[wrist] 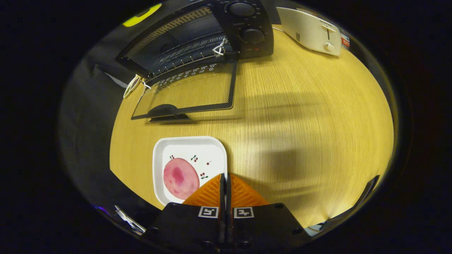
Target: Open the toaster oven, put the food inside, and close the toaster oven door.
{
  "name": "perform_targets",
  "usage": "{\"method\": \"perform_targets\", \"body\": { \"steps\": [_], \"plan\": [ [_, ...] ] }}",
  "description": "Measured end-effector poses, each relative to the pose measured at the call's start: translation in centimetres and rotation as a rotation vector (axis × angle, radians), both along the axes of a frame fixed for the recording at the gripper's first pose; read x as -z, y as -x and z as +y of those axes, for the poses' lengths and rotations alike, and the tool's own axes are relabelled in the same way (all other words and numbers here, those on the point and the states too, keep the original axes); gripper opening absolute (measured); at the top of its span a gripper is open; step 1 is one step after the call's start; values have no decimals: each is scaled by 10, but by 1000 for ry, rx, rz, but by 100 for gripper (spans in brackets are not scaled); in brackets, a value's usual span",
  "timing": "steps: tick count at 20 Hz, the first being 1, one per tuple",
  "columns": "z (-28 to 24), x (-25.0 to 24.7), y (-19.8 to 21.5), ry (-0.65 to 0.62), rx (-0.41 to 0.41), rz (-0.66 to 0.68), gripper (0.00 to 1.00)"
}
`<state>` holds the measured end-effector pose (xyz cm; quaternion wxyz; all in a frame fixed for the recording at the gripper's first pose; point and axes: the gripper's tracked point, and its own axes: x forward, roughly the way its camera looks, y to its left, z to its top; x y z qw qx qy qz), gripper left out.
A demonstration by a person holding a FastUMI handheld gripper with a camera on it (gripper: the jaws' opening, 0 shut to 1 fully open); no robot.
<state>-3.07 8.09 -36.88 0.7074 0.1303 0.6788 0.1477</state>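
One relation decides the coming move: the food (180, 178) — a flat round pink slice — lies just ahead of the gripper (225, 180) and off to the left of its fingertips, on a white plate (212, 148) whose near right rim sits right at the left finger (208, 192). The two orange fingers are pressed together with nothing between them, so the tool is closed and empty. A round slice has no long axis to line up with; what matters, I judge, is that it lies flat on the plate, so the fingers would have to part and come in low from the right rim to get under or around its edge.

Beyond the plate, straight on from the slice, stands the toaster oven (197, 38) with its door (190, 93) already swung down flat onto the wooden table (300, 106), the handle (164, 111) at the door's near edge pointing toward the plate. The opening step looks done — the food is not yet inside. The open cavity and its wire rack lie beyond the door, so the carry would run forward and slightly left, over the lowered glass.

Little stands in the way: bare table between plate and door. A white pop-up toaster (312, 30) sits far ahead to the right, well apart from that path. The lowered door itself is the likeliest thing to clip if the slice is carried too low.
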Motion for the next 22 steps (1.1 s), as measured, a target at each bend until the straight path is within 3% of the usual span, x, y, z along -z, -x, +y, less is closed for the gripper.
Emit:
{"method": "perform_targets", "body": {
  "steps": [6,14,22],
  "plan": [
    [14,-11,8,-186,135,55,2],
    [34,-43,0,-346,244,53,2],
    [55,-65,-70,-424,472,-53,2]
  ]
}}
